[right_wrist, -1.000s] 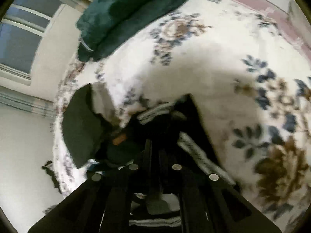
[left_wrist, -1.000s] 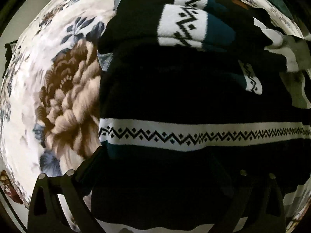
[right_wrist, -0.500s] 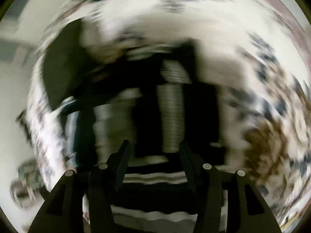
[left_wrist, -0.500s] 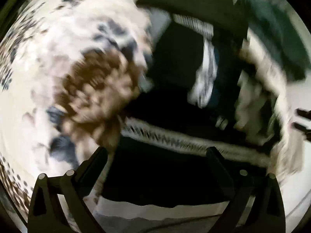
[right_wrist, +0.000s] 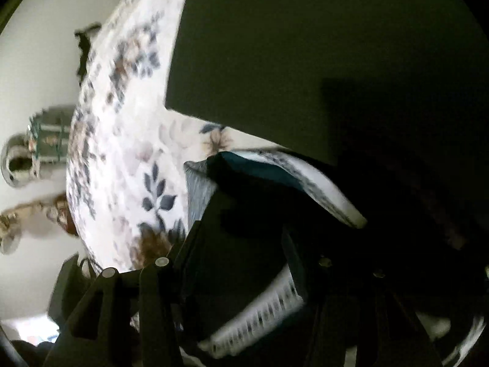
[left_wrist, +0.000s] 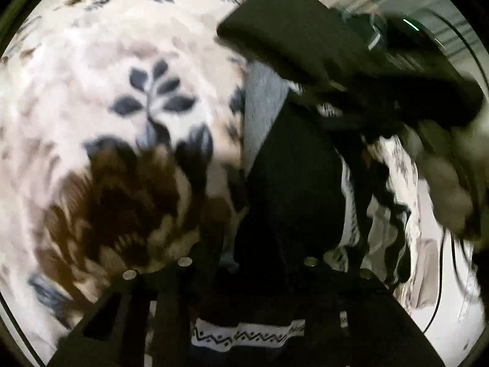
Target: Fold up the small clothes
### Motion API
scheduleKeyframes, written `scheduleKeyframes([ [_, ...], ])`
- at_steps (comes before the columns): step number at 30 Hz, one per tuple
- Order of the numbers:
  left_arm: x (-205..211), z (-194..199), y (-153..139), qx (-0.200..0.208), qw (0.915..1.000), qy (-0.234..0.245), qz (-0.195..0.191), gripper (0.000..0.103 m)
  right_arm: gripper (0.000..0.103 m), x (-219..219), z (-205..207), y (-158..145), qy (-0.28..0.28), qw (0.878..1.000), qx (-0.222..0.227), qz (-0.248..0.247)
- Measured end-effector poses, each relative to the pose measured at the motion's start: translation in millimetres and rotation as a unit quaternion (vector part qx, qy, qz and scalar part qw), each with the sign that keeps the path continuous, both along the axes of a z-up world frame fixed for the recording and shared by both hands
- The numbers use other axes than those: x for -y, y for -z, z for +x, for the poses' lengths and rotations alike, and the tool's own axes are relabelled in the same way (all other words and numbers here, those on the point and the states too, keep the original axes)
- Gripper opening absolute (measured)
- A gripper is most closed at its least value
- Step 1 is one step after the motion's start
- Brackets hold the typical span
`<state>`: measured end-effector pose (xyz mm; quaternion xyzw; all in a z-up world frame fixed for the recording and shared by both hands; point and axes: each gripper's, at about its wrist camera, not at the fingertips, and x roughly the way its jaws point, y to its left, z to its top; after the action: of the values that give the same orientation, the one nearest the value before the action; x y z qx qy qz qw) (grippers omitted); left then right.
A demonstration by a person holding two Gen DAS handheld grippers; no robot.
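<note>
A black knitted sweater (left_wrist: pixel 290 183) with white zigzag bands lies bunched on a floral blanket (left_wrist: pixel 122 61). My left gripper (left_wrist: pixel 249 253) points down at the sweater's near edge. Its jaws are closing, and dark fabric is pinched between them; a patterned band hangs below. The right gripper's black body (left_wrist: pixel 412 55) and a person's hand (left_wrist: pixel 443 183) show at the upper right of the left wrist view. In the right wrist view my right gripper (right_wrist: pixel 256 244) stands half open over a folded part of the sweater (right_wrist: pixel 244 208), near a white band (right_wrist: pixel 321 189). Its pads are not pressing on the fabric.
A folded dark green cloth (right_wrist: pixel 305 46) lies on the blanket (right_wrist: pixel 122 153) just beyond the sweater, also seen as a dark cloth (left_wrist: pixel 284 30). The blanket's edge drops to a pale floor with small items (right_wrist: pixel 45 140) on the left. A thin cable (left_wrist: pixel 440 275) hangs at right.
The left jaws went from wide open over the flat sweater to narrowed on its edge. The right gripper let go of the sweater, opened and swung far across to a new spot.
</note>
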<state>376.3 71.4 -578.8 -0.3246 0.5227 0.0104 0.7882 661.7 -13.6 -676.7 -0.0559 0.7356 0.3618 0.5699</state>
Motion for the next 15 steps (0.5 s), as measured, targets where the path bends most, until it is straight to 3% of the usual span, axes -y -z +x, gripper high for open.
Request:
scheduleKeyframes([
  [2,3.0,-6.7,3.6,0.004,0.9999,0.007,-0.006,0.024,0.010,-6.3,-2.1,6.8,-0.004,1.000,0.004,0.008],
  [3,2.9,-8.6,4.1,0.007,0.9999,0.008,-0.009,0.023,0.006,-6.6,0.5,5.5,0.012,1.000,0.013,0.016],
  [6,1.1,-11.5,4.3,0.015,0.9997,0.009,-0.015,0.021,0.006,-2.4,9.1,-5.8,0.047,0.998,0.040,0.029],
  [12,-11.8,-14.7,-1.4,0.025,0.9989,-0.006,-0.039,0.014,0.005,0.3,28.6,-7.4,0.081,0.994,0.072,0.003],
  [15,-22.8,-18.7,-3.8,0.023,0.9980,-0.016,-0.056,0.014,0.006,1.4,33.1,-2.2,0.088,0.995,0.038,0.004],
])
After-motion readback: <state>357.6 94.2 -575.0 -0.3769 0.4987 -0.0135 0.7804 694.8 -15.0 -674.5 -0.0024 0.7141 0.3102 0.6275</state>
